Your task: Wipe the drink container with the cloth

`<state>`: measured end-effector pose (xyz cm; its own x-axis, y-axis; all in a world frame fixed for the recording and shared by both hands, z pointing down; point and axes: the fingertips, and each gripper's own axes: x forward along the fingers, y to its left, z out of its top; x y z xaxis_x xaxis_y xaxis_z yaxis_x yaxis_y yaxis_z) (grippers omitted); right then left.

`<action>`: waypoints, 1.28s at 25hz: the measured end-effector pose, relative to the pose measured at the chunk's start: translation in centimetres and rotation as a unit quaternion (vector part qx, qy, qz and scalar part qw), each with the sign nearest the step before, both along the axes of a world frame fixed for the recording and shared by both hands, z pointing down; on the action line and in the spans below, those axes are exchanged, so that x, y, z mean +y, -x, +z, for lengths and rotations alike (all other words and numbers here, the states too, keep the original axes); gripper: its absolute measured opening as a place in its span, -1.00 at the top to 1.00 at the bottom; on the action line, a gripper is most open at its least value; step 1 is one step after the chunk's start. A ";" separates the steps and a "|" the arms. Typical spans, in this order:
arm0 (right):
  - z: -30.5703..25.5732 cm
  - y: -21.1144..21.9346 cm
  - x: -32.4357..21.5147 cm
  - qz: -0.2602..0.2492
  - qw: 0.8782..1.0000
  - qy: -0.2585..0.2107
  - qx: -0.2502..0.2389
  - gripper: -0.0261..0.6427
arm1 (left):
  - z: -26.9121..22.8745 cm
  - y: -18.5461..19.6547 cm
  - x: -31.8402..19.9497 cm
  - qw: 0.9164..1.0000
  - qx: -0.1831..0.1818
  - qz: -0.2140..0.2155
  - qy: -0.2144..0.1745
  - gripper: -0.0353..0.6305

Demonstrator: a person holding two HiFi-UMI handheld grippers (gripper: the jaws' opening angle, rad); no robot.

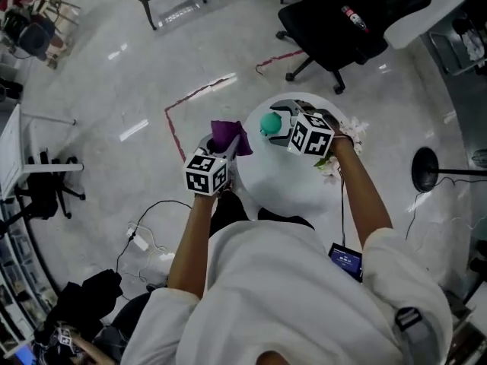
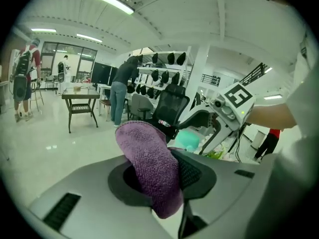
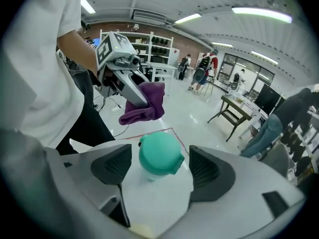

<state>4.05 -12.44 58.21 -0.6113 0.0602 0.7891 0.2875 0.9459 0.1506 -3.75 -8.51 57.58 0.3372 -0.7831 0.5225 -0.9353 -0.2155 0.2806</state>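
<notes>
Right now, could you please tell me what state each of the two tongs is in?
Left tongs: closed on the purple cloth.
Right tongs: open, drink container between the jaws, untouched.

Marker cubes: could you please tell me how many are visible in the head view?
2. One marker cube is left of centre, just below the purple cloth; the other is right of centre, beside the drink container. None appears hidden.

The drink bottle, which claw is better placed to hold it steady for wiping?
The right claw: it is open, bottle between its jaws. The left claw is shut on the purple cloth.
</notes>
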 end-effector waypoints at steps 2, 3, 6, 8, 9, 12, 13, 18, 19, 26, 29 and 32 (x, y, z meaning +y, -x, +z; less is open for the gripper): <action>0.3 0.5 0.3 -0.017 1.000 0.015 0.009 -0.17 | -0.5 -0.3 0.7 1.000 -0.006 0.002 -0.004 0.53; 0.2 0.8 0.5 -0.016 0.999 0.029 0.010 -0.13 | -0.6 -0.5 1.0 1.000 -0.009 0.006 -0.005 0.53; -0.7 1.3 0.4 0.022 0.997 0.069 -0.004 -0.01 | -0.7 -0.9 1.5 0.999 -0.019 0.028 -0.007 0.53; -1.1 1.8 0.4 0.045 0.996 0.078 -0.012 0.05 | -0.6 -0.7 1.5 0.999 -0.023 0.043 -0.004 0.53; -1.1 2.1 0.5 0.054 0.995 0.080 -0.015 0.05 | -0.5 -0.6 1.5 0.999 -0.023 0.049 -0.003 0.53; -1.2 2.2 0.2 0.104 0.991 0.086 -0.022 0.06 | -0.4 -0.7 0.5 0.997 -0.013 0.073 -0.004 0.53; -1.2 2.0 -0.1 0.132 0.987 0.086 -0.025 0.06 | -0.3 -1.1 0.0 0.996 -0.008 0.084 -0.006 0.53; -0.8 2.5 -0.9 0.259 0.959 0.105 -0.044 0.05 | 0.3 -1.6 -2.4 0.993 0.012 0.116 -0.010 0.53; -0.8 2.7 -1.0 0.280 0.953 0.110 -0.046 0.05 | 0.5 -1.4 -3.0 0.993 0.017 0.116 -0.011 0.53; -0.5 2.2 -2.5 0.458 0.882 0.095 -0.063 0.05 | 1.2 -0.9 -6.6 0.990 0.065 0.121 -0.019 0.54; -0.5 1.8 -3.2 0.517 0.849 0.087 -0.065 0.05 | 1.5 -1.2 -7.6 0.986 0.084 0.144 -0.024 0.54; -0.5 1.5 -3.4 0.563 0.819 0.085 -0.070 0.05 | 2.4 -1.5 -8.3 0.981 0.099 0.168 -0.019 0.54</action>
<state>2.58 -15.84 57.75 -0.4380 -0.5022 0.7457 -0.7901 0.6107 -0.0529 -2.26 -16.86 60.01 0.6704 -0.6284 0.3945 -0.7386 -0.5151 0.4349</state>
